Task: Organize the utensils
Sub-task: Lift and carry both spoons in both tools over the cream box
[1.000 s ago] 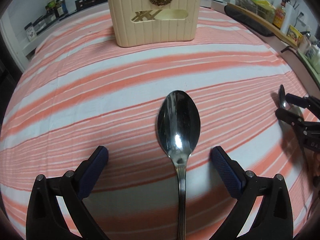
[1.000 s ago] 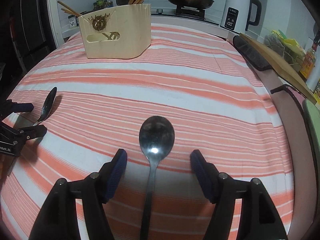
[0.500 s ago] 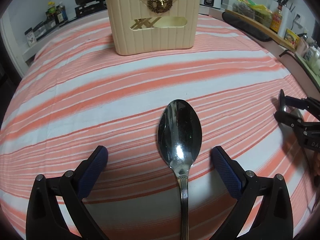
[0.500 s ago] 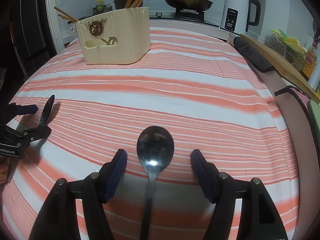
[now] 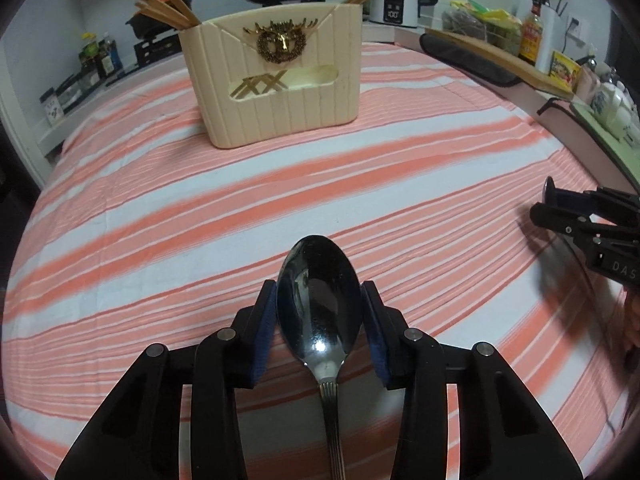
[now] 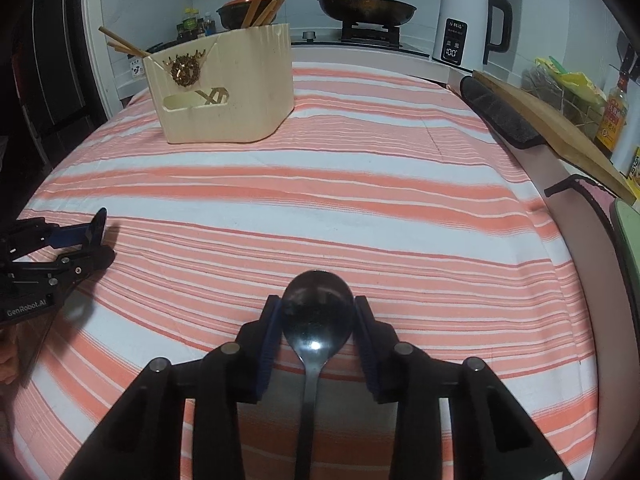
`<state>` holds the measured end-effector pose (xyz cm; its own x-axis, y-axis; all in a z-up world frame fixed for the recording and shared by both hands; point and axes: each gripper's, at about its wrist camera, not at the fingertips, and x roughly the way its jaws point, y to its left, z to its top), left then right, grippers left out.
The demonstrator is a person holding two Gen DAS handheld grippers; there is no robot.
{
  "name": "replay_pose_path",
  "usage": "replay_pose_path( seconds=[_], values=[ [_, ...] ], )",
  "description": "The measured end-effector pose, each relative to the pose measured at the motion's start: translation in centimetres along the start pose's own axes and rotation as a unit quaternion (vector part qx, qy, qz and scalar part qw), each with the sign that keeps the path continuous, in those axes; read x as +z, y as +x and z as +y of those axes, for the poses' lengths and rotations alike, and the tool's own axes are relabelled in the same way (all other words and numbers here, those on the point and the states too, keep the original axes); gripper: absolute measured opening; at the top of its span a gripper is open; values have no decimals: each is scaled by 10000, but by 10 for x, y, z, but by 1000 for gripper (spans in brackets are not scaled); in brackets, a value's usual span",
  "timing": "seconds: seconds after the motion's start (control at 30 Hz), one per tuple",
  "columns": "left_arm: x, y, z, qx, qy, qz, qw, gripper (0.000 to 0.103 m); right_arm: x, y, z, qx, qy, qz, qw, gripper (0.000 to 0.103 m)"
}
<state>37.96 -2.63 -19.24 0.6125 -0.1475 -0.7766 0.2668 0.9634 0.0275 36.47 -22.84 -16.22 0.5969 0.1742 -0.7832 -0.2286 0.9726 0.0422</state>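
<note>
My left gripper (image 5: 319,304) is shut on the bowl of a steel spoon (image 5: 318,300), handle running back toward the camera. My right gripper (image 6: 316,312) is shut on the bowl of a second steel spoon (image 6: 316,308). Both are held just above the striped cloth (image 5: 360,168). A cream utensil holder (image 5: 276,80) with a gold deer emblem stands upright at the far side, with chopsticks (image 5: 164,4) sticking out; it also shows in the right wrist view (image 6: 224,88). Each gripper appears at the edge of the other's view: the right gripper (image 5: 560,212) and the left gripper (image 6: 88,244).
A black mat (image 6: 496,116) and a wooden board (image 6: 556,128) lie along the table's right edge. A white kettle (image 6: 464,24), a lidded pan (image 6: 366,4) on a stove and bottles (image 6: 614,116) stand behind on the counter.
Both grippers have closed on their spoon bowls; one second ago the jaws were wide open around them. Both have also risen, and the holder sits lower in each view.
</note>
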Motion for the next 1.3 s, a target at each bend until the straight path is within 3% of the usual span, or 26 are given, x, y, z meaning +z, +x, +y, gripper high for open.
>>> replay_pose_path(
  seconds=[0.27, 0.57, 0.87, 1.1, 1.3],
  values=[
    [-1, -89, 12, -267, -369, -873, 9951, 42, 4, -82, 14, 530, -41, -762, 9957, 36],
    [-8, -149, 11, -420, -602, -1524, 9856, 42, 3, -146, 28, 589, -70, -1413, 9882, 36],
    [0, -163, 18, -537, -760, -1657, 9818, 42, 26, -181, 37, 700, -182, -1803, 9810, 36],
    [13, -170, 30, -813, -880, -1588, 9800, 42, 51, -188, 43, 935, -261, -1793, 9790, 36],
    [45, -184, 48, -1068, -942, -1653, 9759, 42, 84, -175, 41, 1222, -160, -1664, 9783, 36]
  ],
)
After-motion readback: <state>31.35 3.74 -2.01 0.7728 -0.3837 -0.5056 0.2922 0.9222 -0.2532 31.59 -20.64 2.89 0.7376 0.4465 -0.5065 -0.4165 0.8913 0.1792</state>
